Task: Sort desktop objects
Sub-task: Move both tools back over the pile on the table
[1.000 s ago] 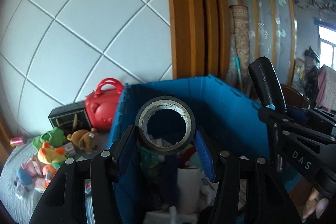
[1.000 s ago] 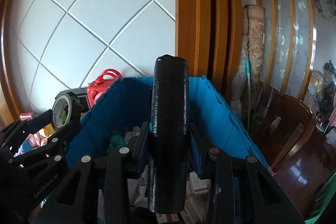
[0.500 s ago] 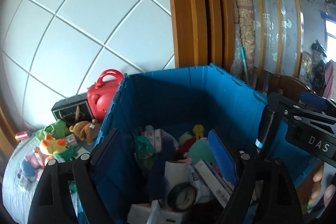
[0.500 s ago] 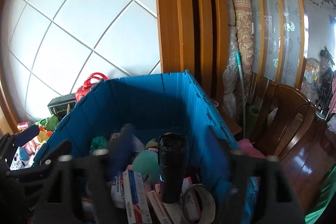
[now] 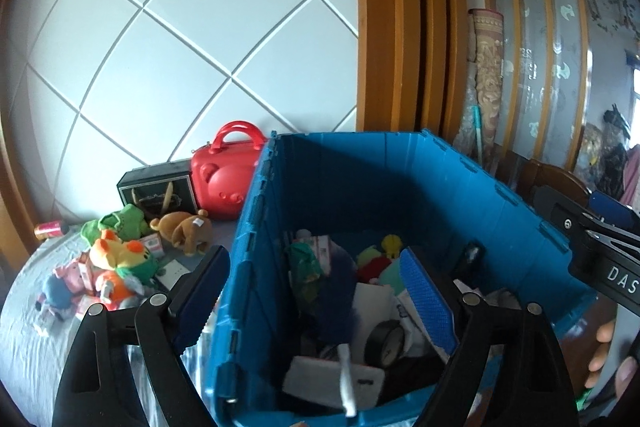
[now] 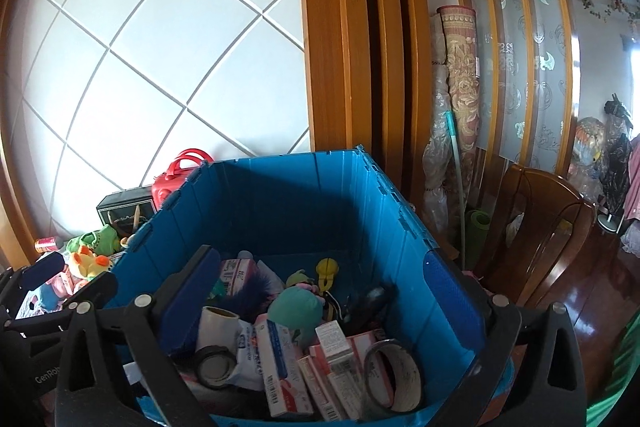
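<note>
A blue plastic crate (image 6: 304,211) stands open, its floor crowded. A black tape roll (image 6: 216,365) lies near the front left beside a white cylinder (image 6: 216,327); a wider pale-cored tape roll (image 6: 394,373) leans at the front right. Red-and-white cartons (image 6: 320,375) lie between them, with a teal plush ball (image 6: 295,309) and a dark cylinder (image 6: 368,301) behind. Plush toys (image 5: 120,259) lie scattered outside, left of the crate.
</note>
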### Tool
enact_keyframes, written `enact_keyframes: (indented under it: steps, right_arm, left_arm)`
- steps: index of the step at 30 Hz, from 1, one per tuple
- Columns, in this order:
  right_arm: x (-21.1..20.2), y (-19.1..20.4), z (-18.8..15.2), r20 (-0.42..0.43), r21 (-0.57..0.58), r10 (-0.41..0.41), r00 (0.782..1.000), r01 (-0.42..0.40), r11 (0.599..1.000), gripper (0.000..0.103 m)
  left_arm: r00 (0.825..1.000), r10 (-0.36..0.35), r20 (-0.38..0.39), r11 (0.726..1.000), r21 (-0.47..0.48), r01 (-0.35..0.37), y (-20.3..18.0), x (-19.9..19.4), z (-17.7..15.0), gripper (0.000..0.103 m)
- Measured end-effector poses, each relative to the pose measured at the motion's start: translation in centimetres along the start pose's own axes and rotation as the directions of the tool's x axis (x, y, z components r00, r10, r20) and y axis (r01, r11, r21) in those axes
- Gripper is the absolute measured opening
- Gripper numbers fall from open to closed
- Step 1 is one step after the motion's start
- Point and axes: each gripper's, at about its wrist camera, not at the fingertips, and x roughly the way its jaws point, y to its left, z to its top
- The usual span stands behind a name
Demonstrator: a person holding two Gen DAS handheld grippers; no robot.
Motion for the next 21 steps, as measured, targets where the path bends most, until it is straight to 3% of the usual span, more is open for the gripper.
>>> enact_keyframes:
  steps: [6, 14, 21]
  right_arm:
    - [-3.4, 5.7, -0.8, 0.005, -0.045, 0.065, 0.998, -0.065, 0.997, 0.103]
    - [-7.5, 14.2, -4.8, -0.08, -0.096, 0.146, 0.986, -0.154, 0.983, 0.103]
    - [-9.3, 19.3, -8.5, -0.136, -0.115, 0.156, 0.978, -0.172, 0.978, 0.103]
  left_arm:
    - [0.998, 0.056, -0.001, 0.998, -0.019, -0.056, 5.5, -3.5, -1.7, 0.094]
    - [0.99, 0.129, -0.051, 0.991, -0.028, -0.131, 12.0, -7.9, -5.1, 0.095]
    - [0.984, 0.156, -0.086, 0.986, -0.052, -0.161, 16.1, -10.8, -7.2, 0.095]
